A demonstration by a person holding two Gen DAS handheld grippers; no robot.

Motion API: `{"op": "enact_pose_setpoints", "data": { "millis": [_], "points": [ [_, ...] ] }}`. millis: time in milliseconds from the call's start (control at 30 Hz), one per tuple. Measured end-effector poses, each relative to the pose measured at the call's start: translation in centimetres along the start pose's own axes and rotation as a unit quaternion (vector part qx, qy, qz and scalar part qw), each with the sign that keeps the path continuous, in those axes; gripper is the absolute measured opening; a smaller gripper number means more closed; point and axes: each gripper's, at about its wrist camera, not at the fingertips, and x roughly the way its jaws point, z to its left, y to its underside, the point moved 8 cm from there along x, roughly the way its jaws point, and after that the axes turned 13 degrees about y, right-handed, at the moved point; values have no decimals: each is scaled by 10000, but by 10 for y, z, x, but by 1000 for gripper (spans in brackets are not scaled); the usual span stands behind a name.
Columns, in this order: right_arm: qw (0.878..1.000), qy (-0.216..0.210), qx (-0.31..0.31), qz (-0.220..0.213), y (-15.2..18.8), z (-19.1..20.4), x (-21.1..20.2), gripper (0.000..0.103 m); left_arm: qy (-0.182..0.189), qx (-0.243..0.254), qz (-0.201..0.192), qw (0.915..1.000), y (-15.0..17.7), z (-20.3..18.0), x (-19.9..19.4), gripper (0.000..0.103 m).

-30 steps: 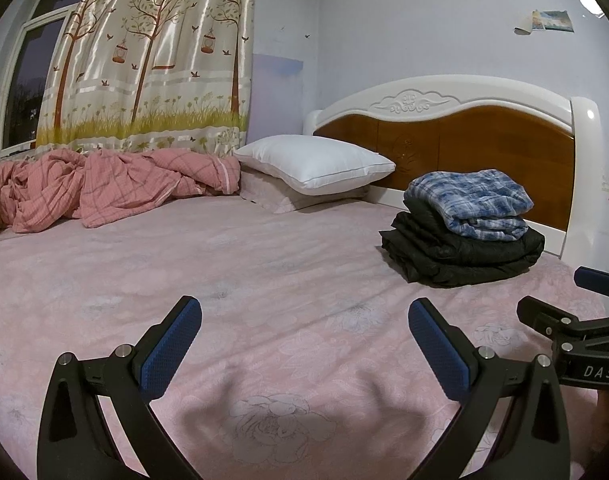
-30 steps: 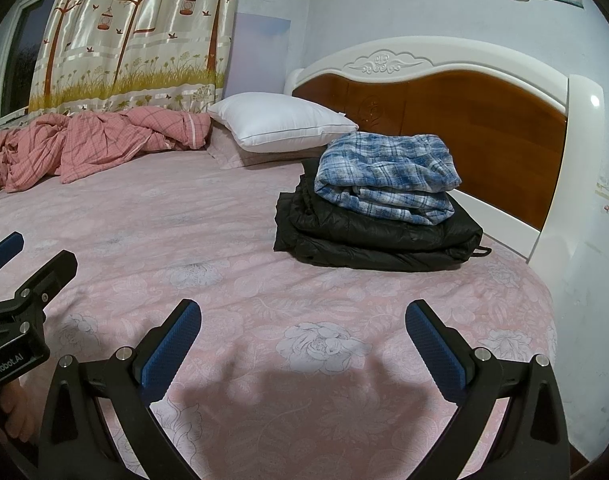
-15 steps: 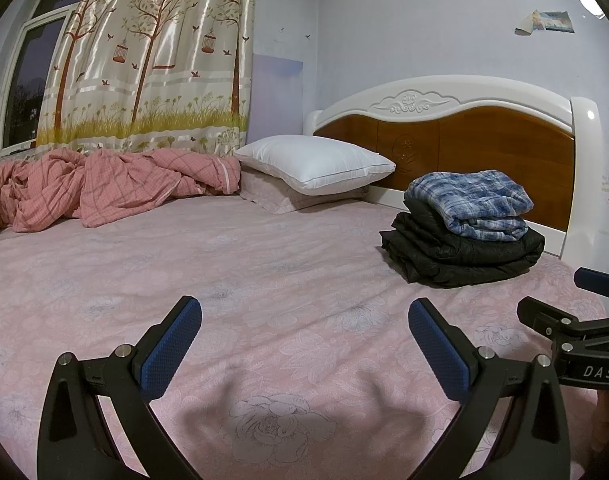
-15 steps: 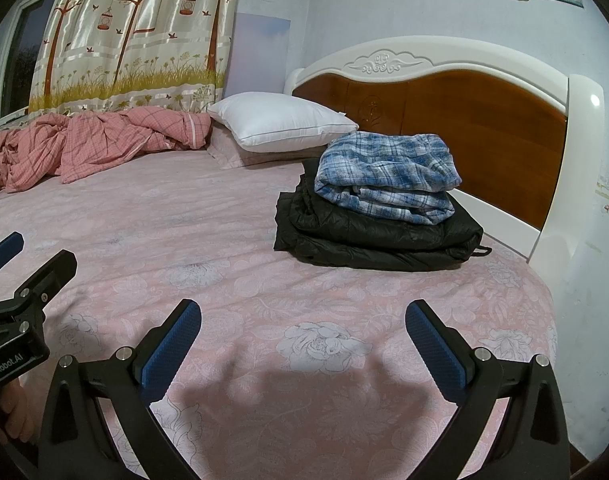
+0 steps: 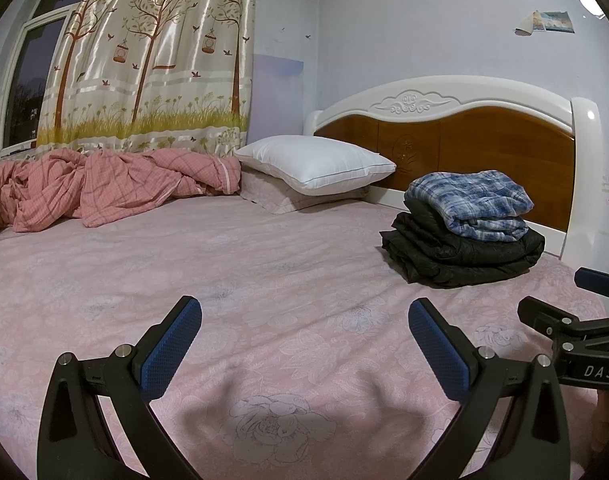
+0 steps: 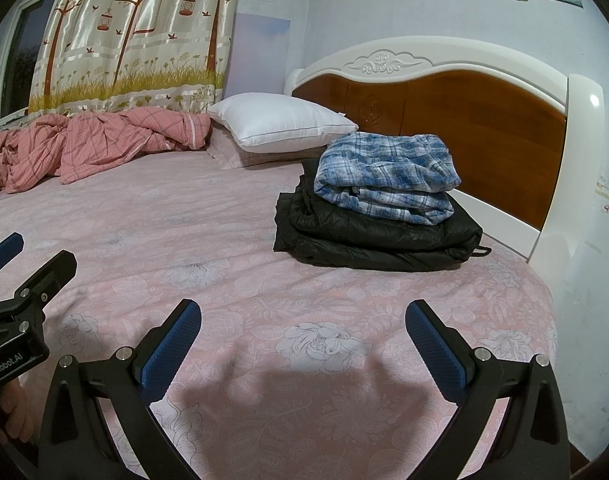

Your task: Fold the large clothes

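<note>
At the far left of the bed, a crumpled pink checked quilt (image 5: 104,184) lies bunched under the tree-printed curtain (image 5: 152,56). To its right a white pillow (image 5: 312,164) rests on a second, pink-covered pillow (image 5: 288,198) against the headboard (image 5: 484,128). The pink flowered sheet (image 5: 264,264) is bare across the middle of the bed.

The left gripper (image 5: 304,344) hangs low over the near part of the sheet, its blue-padded fingers (image 5: 172,348) wide apart and holding nothing. Just beside it to the right, the right gripper (image 6: 302,340) hovers over the sheet as well, fingers (image 6: 436,348) spread equally wide and empty; each gripper shows at the edge of the other's view.

Further right, near the headboard, the folded clothes sit in a stack: a black padded jacket (image 6: 376,236) lies flat on the sheet, and a blue plaid shirt (image 6: 388,176) rests folded on top of it. Both grippers are well apart from this stack.
</note>
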Motion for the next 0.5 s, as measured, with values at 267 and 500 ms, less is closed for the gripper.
{"op": "enact_pose_setpoints", "data": {
  "millis": [267, 500],
  "points": [
    [10000, 2, 1, -2, 0, -1, 1, 103, -1, -3, -1, 10000, 0, 0, 0, 103],
    [10000, 1, -2, -2, 0, 0, 0, 103, 0, 0, 0, 10000, 0, 0, 0, 103]
  ]
}}
